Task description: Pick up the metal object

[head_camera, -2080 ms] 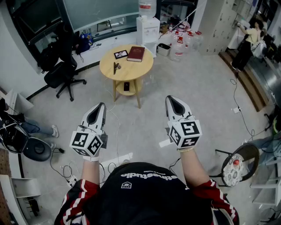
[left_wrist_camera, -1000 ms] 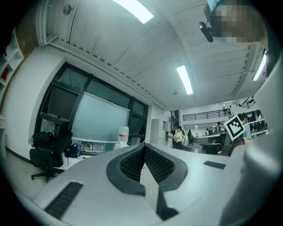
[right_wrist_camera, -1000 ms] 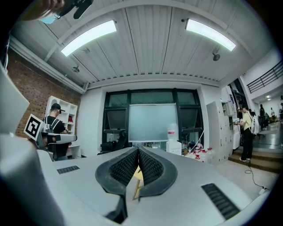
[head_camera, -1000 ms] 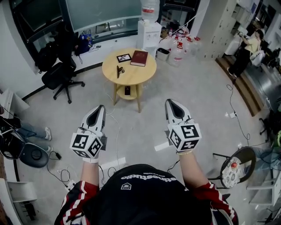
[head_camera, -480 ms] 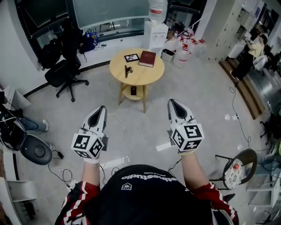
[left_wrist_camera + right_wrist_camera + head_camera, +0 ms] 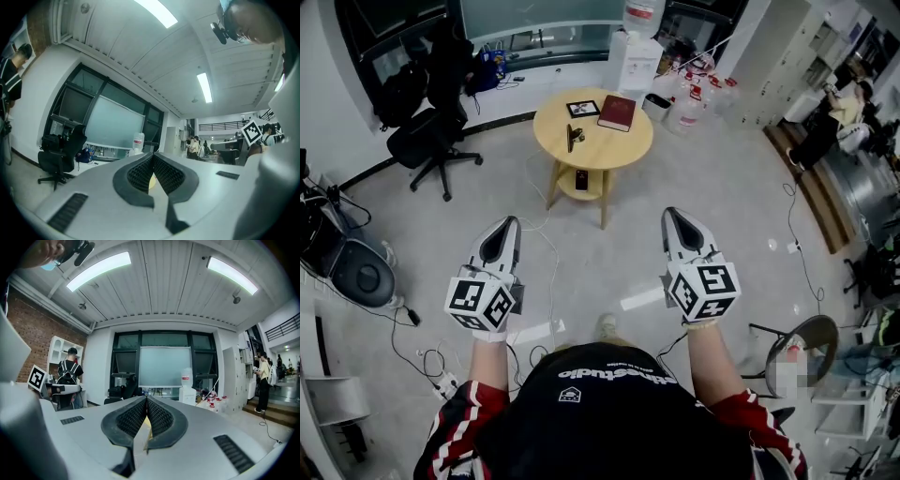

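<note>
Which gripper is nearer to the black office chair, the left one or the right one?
Left. The black office chair stands ahead of the left gripper, off to its left; the right gripper is held farther to the right, beyond the left one.

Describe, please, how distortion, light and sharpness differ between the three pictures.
Head view: wide-angle bend at the edges, even light, the round table sharp. Left gripper view: fisheye circle with dark corners, ceiling lamp burnt white, the near left tongs soft. Right gripper view: same dark rim, two lamps glare, the right tongs soft too.
</note>
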`<state>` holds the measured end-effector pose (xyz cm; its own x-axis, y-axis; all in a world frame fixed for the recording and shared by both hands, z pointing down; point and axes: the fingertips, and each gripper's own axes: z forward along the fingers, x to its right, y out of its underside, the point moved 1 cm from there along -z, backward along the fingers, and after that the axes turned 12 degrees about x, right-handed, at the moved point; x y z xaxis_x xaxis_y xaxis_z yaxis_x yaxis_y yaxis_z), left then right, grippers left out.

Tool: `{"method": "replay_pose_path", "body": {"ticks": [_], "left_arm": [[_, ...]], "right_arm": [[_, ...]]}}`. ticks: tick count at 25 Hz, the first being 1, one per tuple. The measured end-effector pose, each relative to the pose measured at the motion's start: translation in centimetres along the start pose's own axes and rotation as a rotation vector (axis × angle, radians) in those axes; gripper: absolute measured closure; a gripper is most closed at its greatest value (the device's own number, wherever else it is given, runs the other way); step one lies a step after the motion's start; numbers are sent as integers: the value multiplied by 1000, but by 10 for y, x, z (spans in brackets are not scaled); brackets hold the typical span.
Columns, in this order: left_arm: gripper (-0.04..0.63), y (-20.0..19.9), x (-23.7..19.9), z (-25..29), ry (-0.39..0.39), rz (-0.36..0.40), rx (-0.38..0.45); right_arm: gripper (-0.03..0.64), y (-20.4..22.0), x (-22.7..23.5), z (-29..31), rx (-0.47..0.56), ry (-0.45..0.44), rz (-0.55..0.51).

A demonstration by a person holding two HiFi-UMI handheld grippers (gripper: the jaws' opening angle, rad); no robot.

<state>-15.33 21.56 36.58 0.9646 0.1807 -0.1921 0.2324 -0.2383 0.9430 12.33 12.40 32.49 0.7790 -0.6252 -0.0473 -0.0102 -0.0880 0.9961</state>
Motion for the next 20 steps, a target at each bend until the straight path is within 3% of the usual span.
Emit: {"method": "replay_pose_path", "body": {"ticks": [11,20], "left_arm": [[578,12,-11,31,-17,24,-15],[578,13,-21,91,-43,53,3]], "right_arm": [[588,12,18,43,16,-39,36],[588,6,53,103,45,-95,43]]}}
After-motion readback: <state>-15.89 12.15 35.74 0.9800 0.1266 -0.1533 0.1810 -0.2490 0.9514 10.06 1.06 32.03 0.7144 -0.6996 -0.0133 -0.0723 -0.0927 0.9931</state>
